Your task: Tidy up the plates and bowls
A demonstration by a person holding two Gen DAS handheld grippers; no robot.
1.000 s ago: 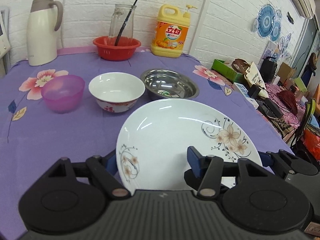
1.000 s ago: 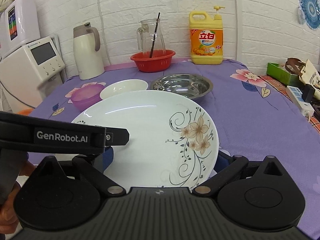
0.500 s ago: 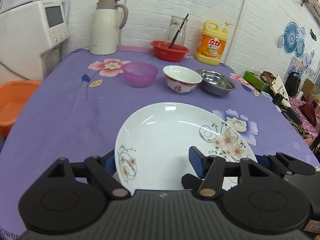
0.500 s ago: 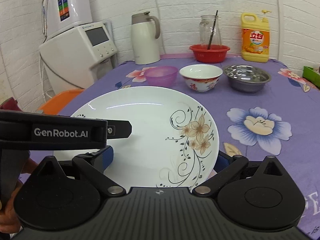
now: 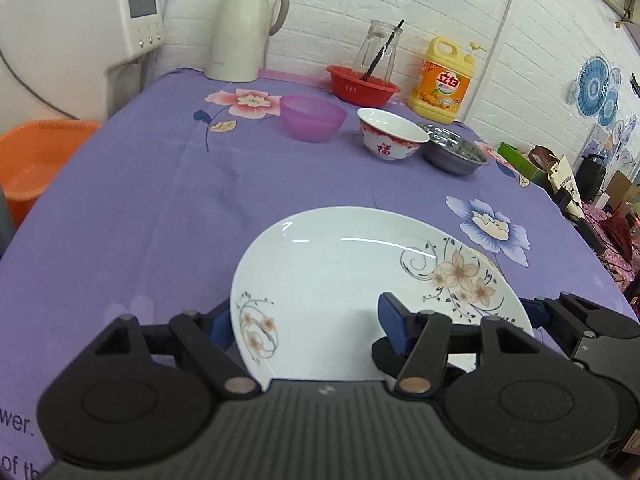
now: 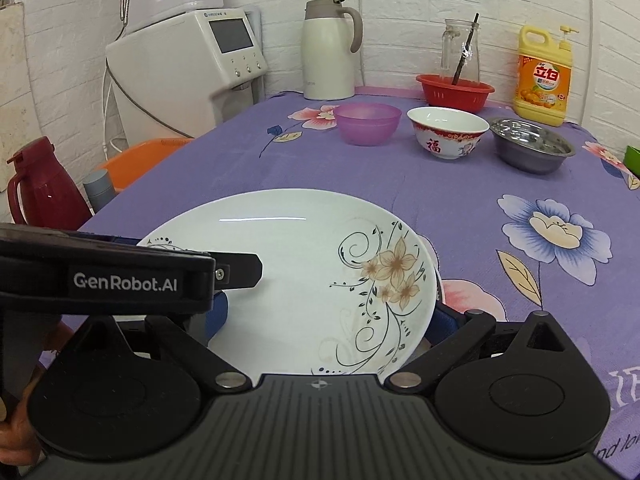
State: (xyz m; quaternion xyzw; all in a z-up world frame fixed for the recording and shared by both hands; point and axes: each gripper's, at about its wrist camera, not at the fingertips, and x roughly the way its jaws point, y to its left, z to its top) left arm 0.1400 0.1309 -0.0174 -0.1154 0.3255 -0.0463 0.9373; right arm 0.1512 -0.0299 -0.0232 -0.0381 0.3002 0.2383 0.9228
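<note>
Where a second ago the white plate (image 5: 352,280) sat close before the three bowls, it has been drawn well back toward the near edge of the purple table (image 5: 160,208), both grippers coming with it. The left gripper (image 5: 306,320), whose jaws have just been opening a little, straddles the plate's left rim; the right gripper (image 6: 328,312) straddles its right side (whether either actually grips, I cannot tell). Bare cloth lies between plate and bowls.

White floral plate (image 5: 340,280); purple flowered tablecloth (image 5: 160,208).
</note>
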